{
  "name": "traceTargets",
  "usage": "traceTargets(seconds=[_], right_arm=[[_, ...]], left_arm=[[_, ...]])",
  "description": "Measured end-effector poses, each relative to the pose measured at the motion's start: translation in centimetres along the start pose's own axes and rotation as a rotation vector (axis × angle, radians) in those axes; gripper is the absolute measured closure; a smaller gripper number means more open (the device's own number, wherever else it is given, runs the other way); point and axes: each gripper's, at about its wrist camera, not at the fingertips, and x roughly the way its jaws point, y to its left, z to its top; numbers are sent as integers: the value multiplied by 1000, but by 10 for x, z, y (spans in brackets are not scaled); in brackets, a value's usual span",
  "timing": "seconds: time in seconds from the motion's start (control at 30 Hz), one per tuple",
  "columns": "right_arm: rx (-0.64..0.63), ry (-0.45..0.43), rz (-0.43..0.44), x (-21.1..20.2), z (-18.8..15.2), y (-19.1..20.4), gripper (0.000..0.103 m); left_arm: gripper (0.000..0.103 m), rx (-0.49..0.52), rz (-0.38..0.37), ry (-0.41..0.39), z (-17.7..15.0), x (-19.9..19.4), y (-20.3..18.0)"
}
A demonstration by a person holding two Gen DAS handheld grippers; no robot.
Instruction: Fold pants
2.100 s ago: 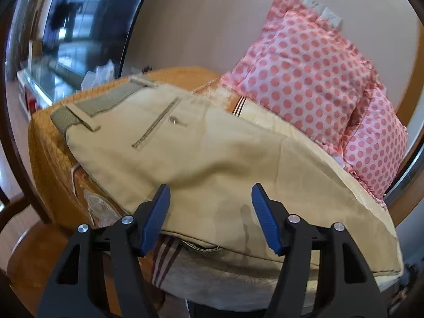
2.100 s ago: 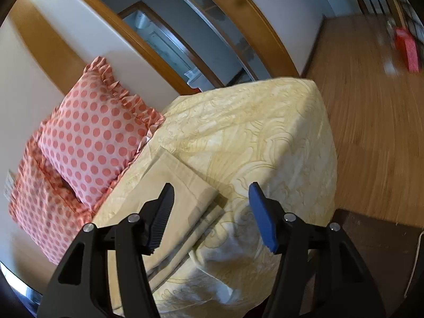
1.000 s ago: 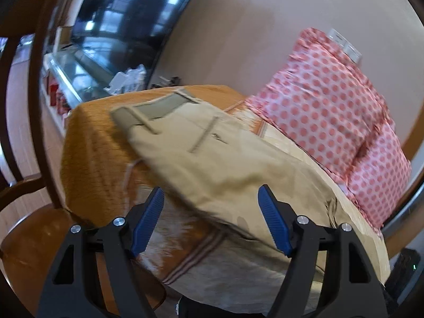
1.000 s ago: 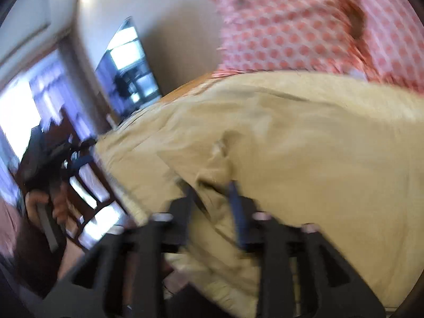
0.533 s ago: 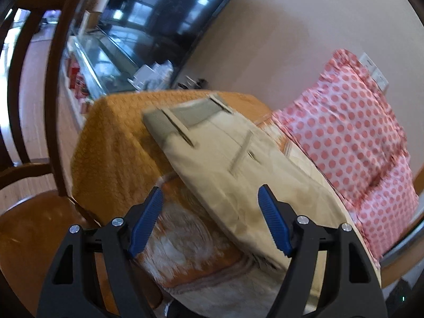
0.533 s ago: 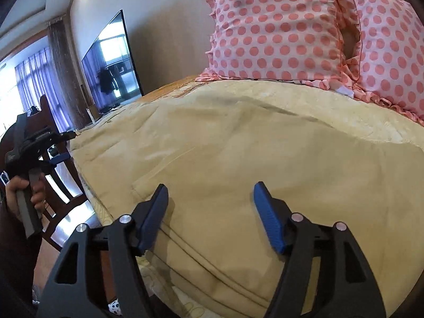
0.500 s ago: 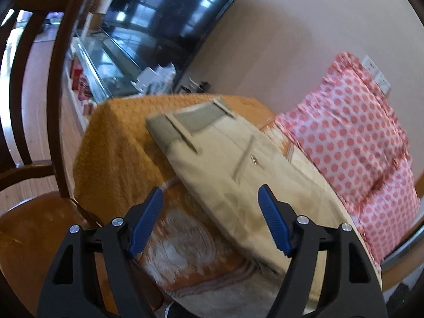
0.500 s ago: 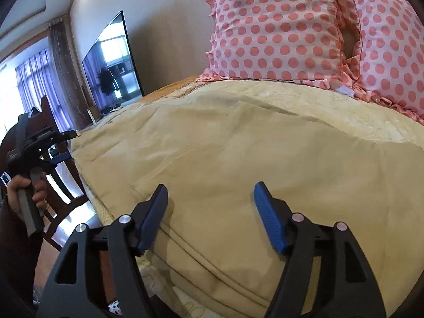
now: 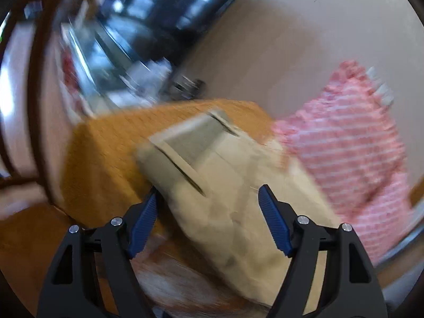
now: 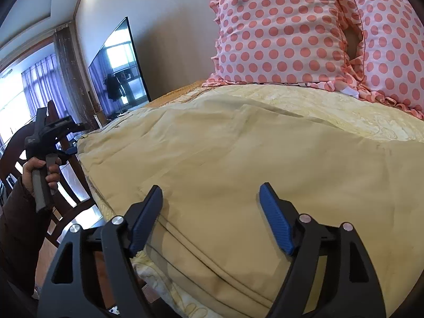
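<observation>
1. Left wrist view, and it's a blurry one. The left gripper (image 9: 206, 220) hangs with its jaws spread wide and nothing between them. Straight ahead of the fingers lie the pants (image 9: 217, 182), waistband end farthest from the tool, spread on the orange cover (image 9: 106, 153). The near edge of the cloth sits right between the two blue pads, so this looks like a line-up for a pinch at the waist side.

2. Same view, the surroundings. A pink pillow (image 9: 349, 143) leans against the wall ahead and to the right of the tool, well clear of the waistband. Off to the left, dark furniture streaks past, too smeared to name. Nothing lies on the cloth between the fingers and the waistband.

3. Right wrist view, sharp this time. The right gripper (image 10: 210, 220) is also wide open and empty, fingers low over the near edge of the pants (image 10: 238, 159). A doubled seam runs just in front of the left finger, probably the layered edge meant to be picked up.

4. Around it: two polka-dot pillows (image 10: 278, 34) stand beyond the far edge of the cloth, and could crowd a fold carried that way. Far left, the person's hand (image 10: 39, 169) holds the other tool beside a dark chair (image 10: 16, 148); a television (image 10: 119, 69) stands beyond.
</observation>
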Motion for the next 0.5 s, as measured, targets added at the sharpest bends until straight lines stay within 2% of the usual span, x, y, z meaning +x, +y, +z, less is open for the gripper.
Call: traceTargets(seconds=[0.07, 0.17, 0.23, 0.33, 0.37, 0.4, 0.43, 0.5], right_arm=[[-1, -6, 3, 0, -1, 0, 27], [-5, -7, 5, 0, -1, -1, 27], [-5, -10, 8, -1, -1, -1, 27], [-4, -16, 8, -1, -2, -1, 27], [-1, -17, 11, -1, -2, -2, 27], [3, -18, 15, -2, -3, -2, 27], [12, -21, 23, -4, -3, -3, 27], [35, -31, 43, -10, -3, -5, 27]], left_arm=[[28, -65, -116, 39, -7, 4, 2], [28, -95, -124, 29, -9, 6, 2], [30, -150, -134, 27, -7, 8, 5], [54, -209, -59, 29, 0, 16, 9], [77, -228, -41, 32, 1, 18, 11], [94, -236, -19, 34, 1, 21, 11], [94, -228, 5, 34, 2, 21, 10], [97, -135, 58, 4, 3, 14, -8]])
